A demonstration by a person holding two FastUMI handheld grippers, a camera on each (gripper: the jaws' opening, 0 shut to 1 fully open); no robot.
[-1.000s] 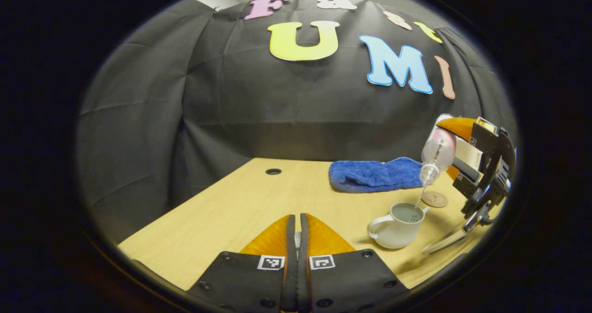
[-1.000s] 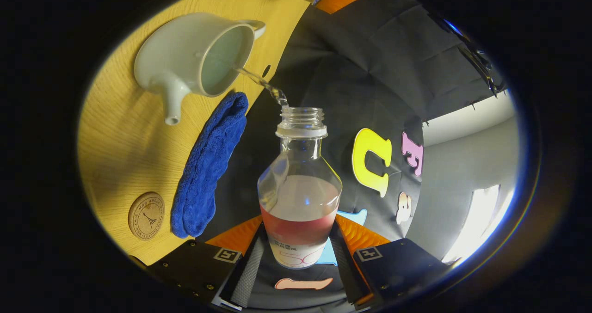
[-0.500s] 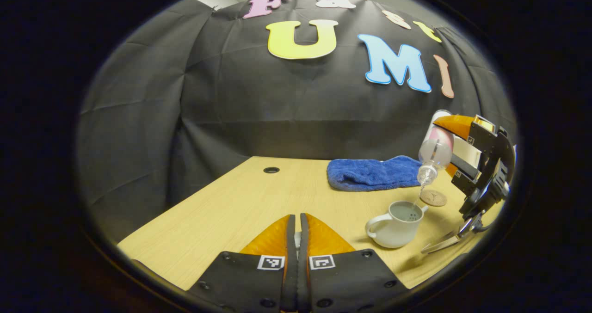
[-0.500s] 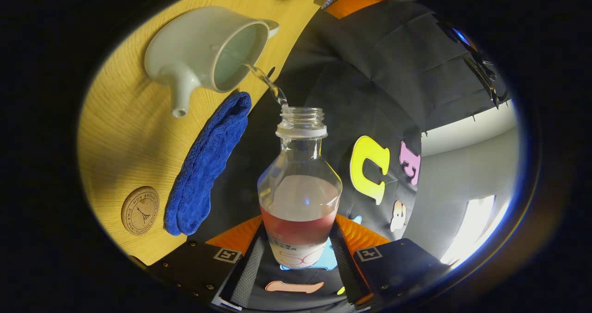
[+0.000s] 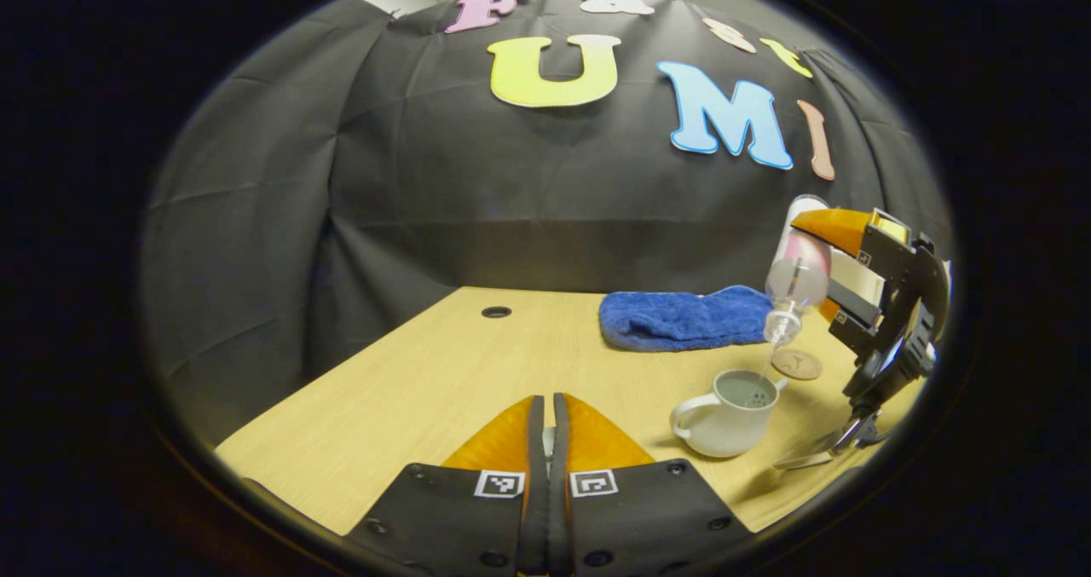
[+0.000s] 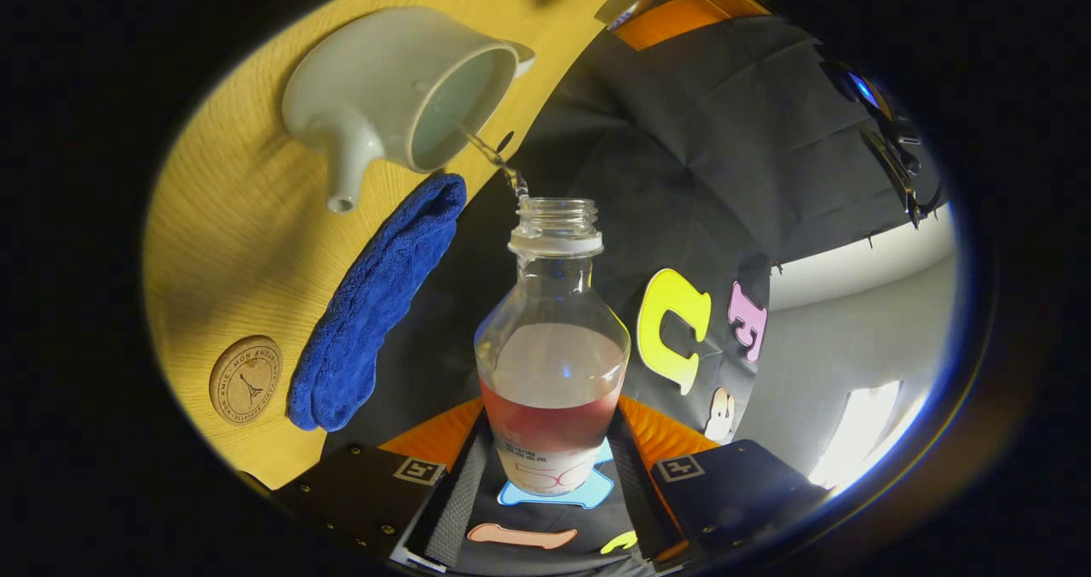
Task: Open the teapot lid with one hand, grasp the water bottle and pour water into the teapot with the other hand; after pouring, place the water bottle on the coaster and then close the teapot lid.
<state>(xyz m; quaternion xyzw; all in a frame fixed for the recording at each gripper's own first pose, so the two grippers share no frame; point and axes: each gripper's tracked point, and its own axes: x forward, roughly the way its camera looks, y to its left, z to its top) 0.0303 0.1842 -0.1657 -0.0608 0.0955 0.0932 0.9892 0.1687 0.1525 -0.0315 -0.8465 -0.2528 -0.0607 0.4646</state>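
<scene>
right gripper view: clear water bottle (image 6: 552,364) (uncapped) streams into white teapot (image 6: 401,91).

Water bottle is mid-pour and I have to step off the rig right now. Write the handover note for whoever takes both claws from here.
Right claw: shut on the water bottle, tilted over the teapot; a thin stream runs from the bottle mouth into the open pot.
Left claw: fingers together, low over the table; whether it holds the lid I cannot tell.
Teapot stands on the table, lid off. Coaster lies bare just beyond it, beside the blue cloth.
Done: lid opened, bottle grasped, pouring under way.
Left: end the pour, stand the bottle on the coaster, close the teapot lid.
</scene>
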